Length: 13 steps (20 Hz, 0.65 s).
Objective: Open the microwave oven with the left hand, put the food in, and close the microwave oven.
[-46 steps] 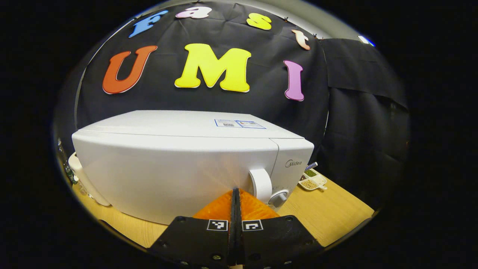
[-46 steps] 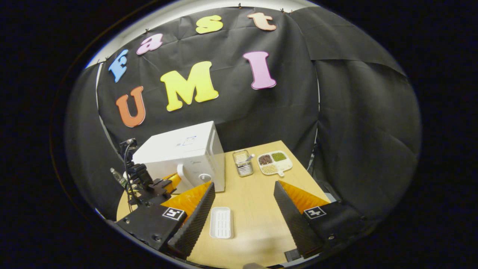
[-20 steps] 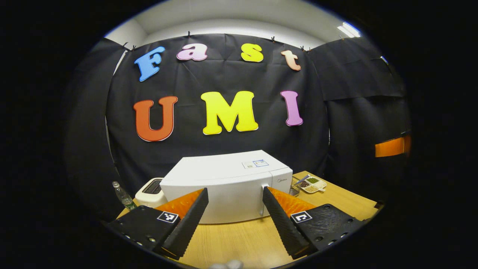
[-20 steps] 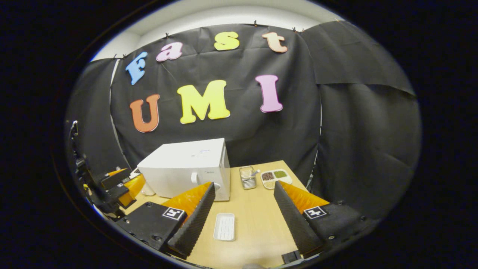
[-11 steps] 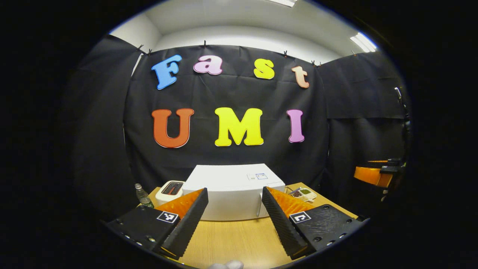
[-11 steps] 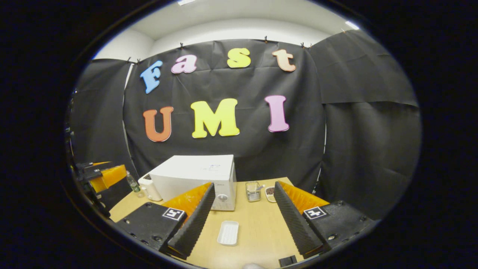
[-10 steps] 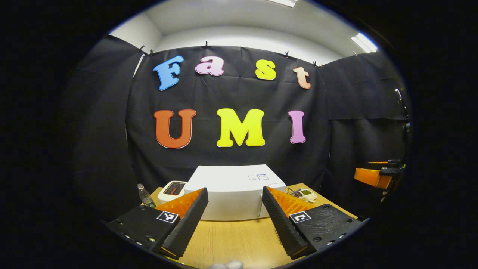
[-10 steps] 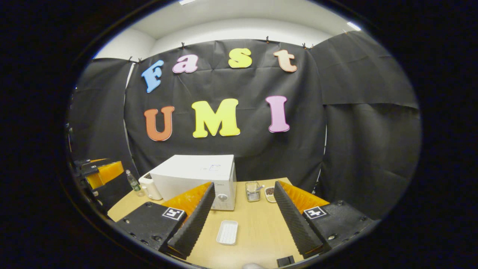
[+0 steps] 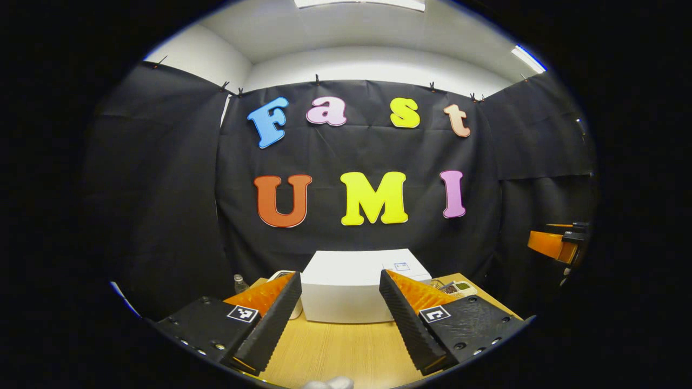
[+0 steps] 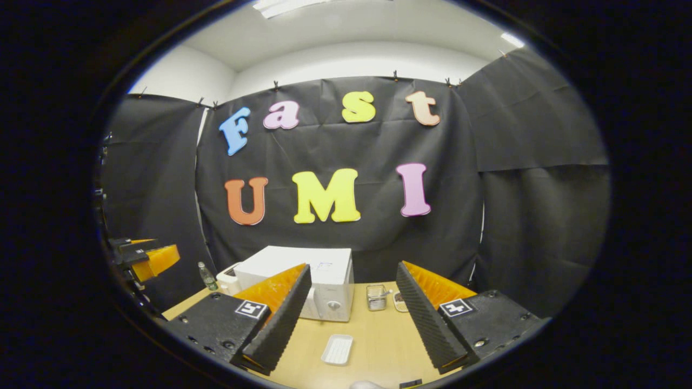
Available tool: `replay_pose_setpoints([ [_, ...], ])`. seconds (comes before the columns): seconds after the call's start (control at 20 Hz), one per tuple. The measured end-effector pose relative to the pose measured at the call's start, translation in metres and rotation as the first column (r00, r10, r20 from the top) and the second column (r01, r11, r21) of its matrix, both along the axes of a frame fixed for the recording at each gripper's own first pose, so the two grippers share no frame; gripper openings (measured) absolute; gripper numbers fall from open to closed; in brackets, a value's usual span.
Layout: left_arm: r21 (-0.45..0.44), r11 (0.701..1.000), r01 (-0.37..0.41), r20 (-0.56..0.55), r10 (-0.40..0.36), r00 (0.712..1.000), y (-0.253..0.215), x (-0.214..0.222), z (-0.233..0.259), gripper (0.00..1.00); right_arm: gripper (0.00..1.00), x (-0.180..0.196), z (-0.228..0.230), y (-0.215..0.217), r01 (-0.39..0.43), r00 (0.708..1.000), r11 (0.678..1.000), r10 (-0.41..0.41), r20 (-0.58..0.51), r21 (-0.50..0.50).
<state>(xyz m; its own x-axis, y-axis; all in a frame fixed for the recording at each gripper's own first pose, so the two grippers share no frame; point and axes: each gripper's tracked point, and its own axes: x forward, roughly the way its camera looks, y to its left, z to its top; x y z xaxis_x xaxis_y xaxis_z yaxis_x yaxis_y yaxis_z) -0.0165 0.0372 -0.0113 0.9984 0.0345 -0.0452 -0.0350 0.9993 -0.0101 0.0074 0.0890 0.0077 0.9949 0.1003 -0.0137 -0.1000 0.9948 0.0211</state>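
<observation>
A water bottle and toaster stand at the desk's left edge beside the closed white microwave oven; a white tray lies in front, a wire basket to its right. The left tongs and right tongs hang above the desk, both spread wide, grasping nothing.

The white microwave oven stands shut and upright on the table, straight ahead of the left hand-held gripper, beyond its spread fingertips. No food is visible outside it.
</observation>
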Motion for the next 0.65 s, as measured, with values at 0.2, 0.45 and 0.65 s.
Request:
replay_pose_setpoints([
  [0.2, 0.003, 1.0, -0.003, 0.035, 0.003, 0.999, -0.003, -0.005, 0.015, 0.92, 0.92, -0.001, 0.006, -0.003, 0.002, 1.0, 1.0, -0.002, 0.002, 0.017],
  [0.45, 0.003, 1.0, -0.005, 0.053, 0.004, 0.999, -0.006, -0.008, 0.023, 0.92, 0.92, -0.001, 0.01, -0.007, -0.004, 1.0, 1.0, 0.004, 0.003, 0.031],
  [0.65, -0.002, 1.0, -0.018, 0.06, 0.018, 0.998, -0.002, -0.007, 0.025, 0.93, 0.92, 0.0, 0.016, -0.003, -0.019, 1.0, 0.999, 0.019, 0.012, 0.03],
])
